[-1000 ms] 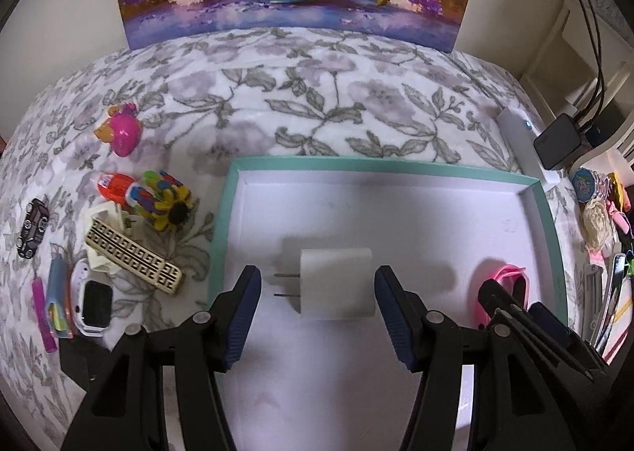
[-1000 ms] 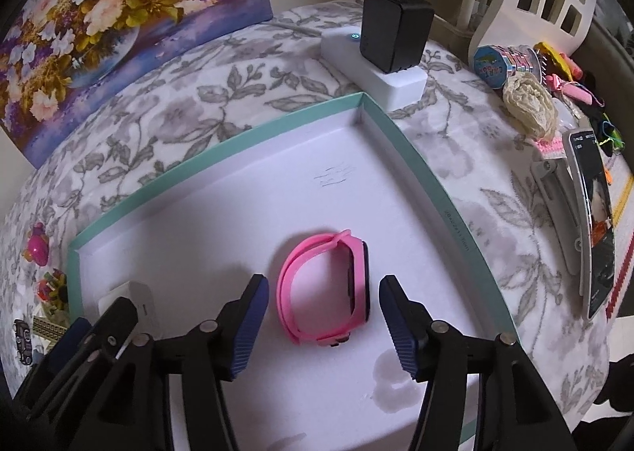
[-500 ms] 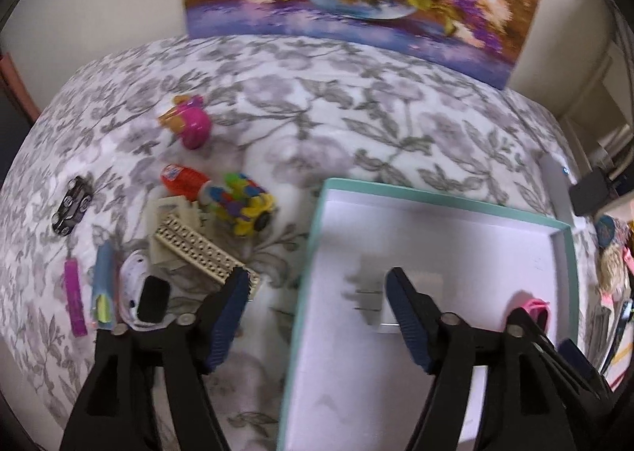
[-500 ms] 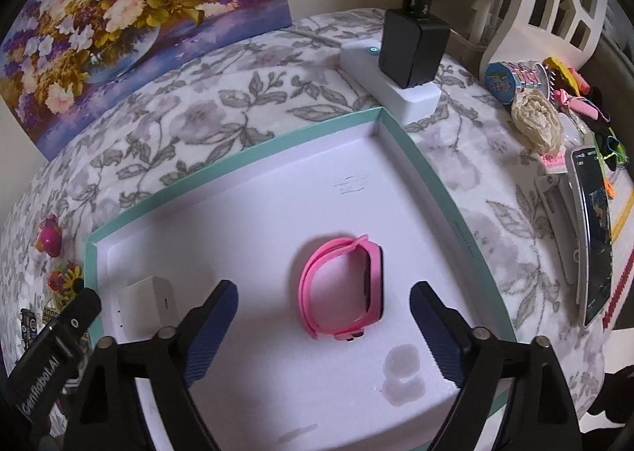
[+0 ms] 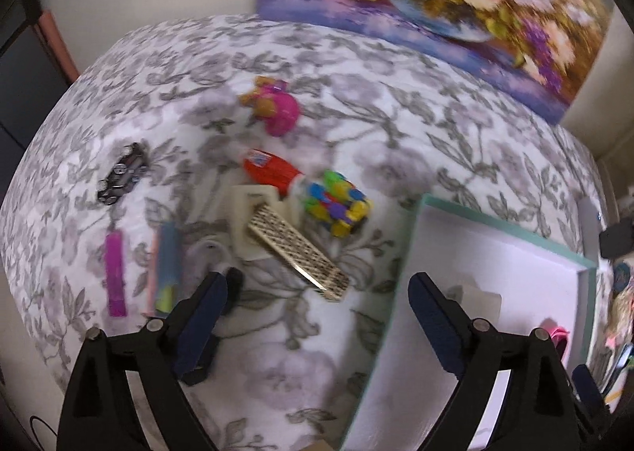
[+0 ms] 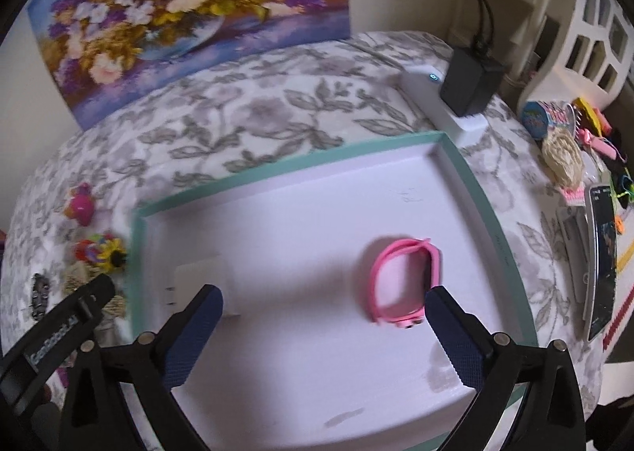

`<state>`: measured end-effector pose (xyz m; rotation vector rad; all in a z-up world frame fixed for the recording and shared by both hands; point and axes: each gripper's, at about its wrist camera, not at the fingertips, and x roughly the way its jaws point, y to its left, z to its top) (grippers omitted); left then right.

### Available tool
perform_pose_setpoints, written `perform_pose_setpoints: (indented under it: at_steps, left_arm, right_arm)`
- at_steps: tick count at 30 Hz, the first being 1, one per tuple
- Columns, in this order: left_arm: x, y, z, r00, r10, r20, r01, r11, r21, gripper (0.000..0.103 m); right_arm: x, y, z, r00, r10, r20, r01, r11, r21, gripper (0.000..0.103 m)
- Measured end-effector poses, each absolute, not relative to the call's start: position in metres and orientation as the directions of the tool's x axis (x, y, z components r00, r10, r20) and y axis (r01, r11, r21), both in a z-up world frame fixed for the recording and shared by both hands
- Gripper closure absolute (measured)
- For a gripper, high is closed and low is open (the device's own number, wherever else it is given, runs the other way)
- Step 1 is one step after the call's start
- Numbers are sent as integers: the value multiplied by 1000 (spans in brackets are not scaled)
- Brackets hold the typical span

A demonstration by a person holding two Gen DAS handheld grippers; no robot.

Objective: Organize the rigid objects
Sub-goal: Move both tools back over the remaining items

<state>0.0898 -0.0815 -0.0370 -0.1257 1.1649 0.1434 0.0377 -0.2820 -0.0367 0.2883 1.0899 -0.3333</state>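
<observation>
A white tray with a teal rim [image 6: 297, 162] lies on the floral cloth and holds a white charger [image 6: 202, 284] and a pink watch [image 6: 404, 284]. My right gripper [image 6: 323, 328] hovers above the tray floor, its jaws opening. The charger lies by its left fingertip and the watch by its right one, and neither is gripped. My left gripper [image 5: 317, 304] hangs over the cloth just left of the tray rim [image 5: 412, 253], its jaws opening with nothing between them. Ahead of it lie a gold patterned bar [image 5: 297, 253], a colourful block toy [image 5: 337, 209] and a red toy [image 5: 273, 172].
Further left on the cloth are a pink toy [image 5: 277, 110], a black toy car [image 5: 123, 174], a magenta stick [image 5: 115, 273] and a blue tube [image 5: 164, 265]. A power strip with a black adapter [image 6: 467, 86] sits behind the tray. A phone [image 6: 602, 261] and small clutter lie at the right.
The left gripper has opened off the charger and swung left, out of the tray and over the cloth. The right gripper has opened off the pink watch, lifted and shifted left.
</observation>
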Motion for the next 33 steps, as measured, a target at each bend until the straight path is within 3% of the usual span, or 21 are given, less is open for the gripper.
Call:
perform_pose_setpoints:
  at_steps: [8,21,33]
  left_arm:
    - [80,-27,3,435,198,-879,-270,959,83,10]
    - [59,30,25,463,224,-858,-315,946,77,10]
    - [52,82,-8,374,193,-907,-375,926,43,10]
  right_arm:
    - [34,-250,-16,469,-46,-882,340,931,132,0]
    - [37,-188,-7,481,55,-875,249,948,196,0]
    - [48,-133,-29,427,141,-893,139,966,218,0]
